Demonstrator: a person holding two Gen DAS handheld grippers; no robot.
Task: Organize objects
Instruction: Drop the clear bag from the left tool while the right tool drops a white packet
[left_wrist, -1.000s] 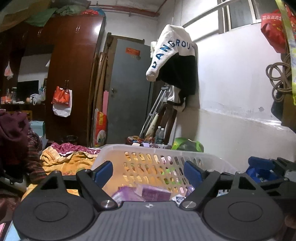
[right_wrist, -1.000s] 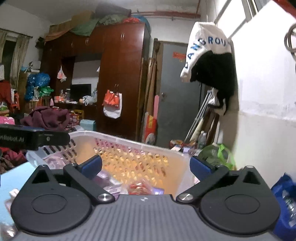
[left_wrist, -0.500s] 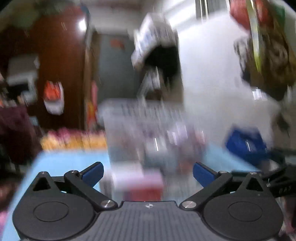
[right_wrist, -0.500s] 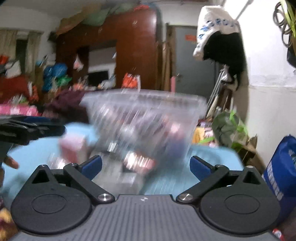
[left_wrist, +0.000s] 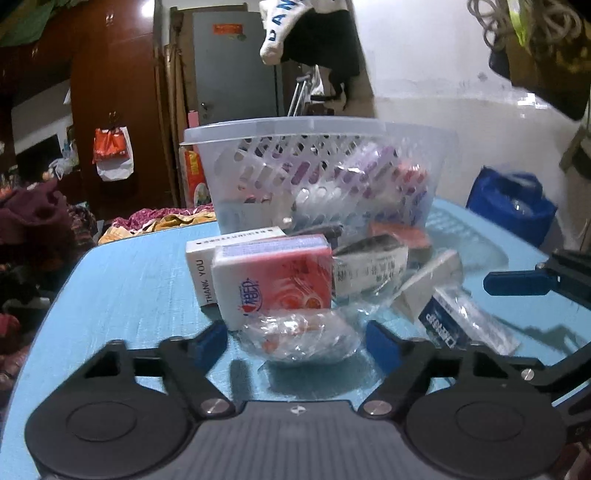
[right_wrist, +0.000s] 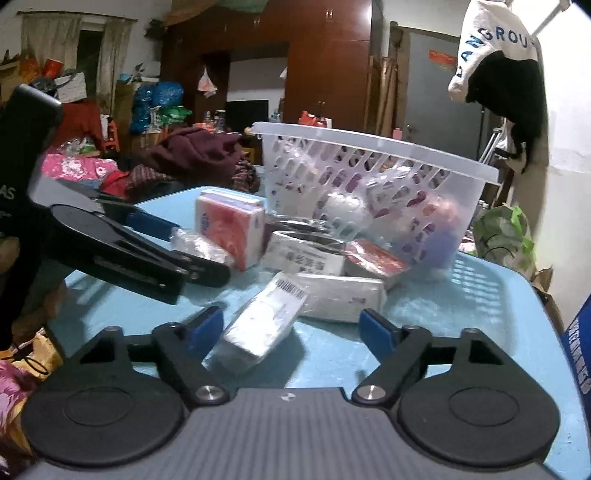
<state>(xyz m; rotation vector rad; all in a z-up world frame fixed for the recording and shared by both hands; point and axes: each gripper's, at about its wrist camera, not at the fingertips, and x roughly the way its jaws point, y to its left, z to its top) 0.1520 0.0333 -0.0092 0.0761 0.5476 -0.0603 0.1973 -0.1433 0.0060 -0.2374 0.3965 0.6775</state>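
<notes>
— Grippers both spread wide? 
— Yes. Left gripper (left_wrist: 295, 341) straddles a crinkly clear plastic bag (left_wrist: 301, 338); right gripper (right_wrist: 291, 328) straddles a white barcoded packet (right_wrist: 264, 321). Translucent white perforated basket (right_wrist: 369, 184) stands behind on the light-blue table (right_wrist: 461, 314).

left gripper (left_wrist: 295, 341) fingers spread, right gripper (right_wrist: 293, 326) likewise

— What can we read here?
— "THANK YOU" on the end of the white box (left_wrist: 201, 275), and "ANGROU" in blue on the hanging white garment (right_wrist: 495, 40).
— Anything else?
— We see a barcode on the wrapped white packet (right_wrist: 266, 317); its digits are too blurred.
</notes>
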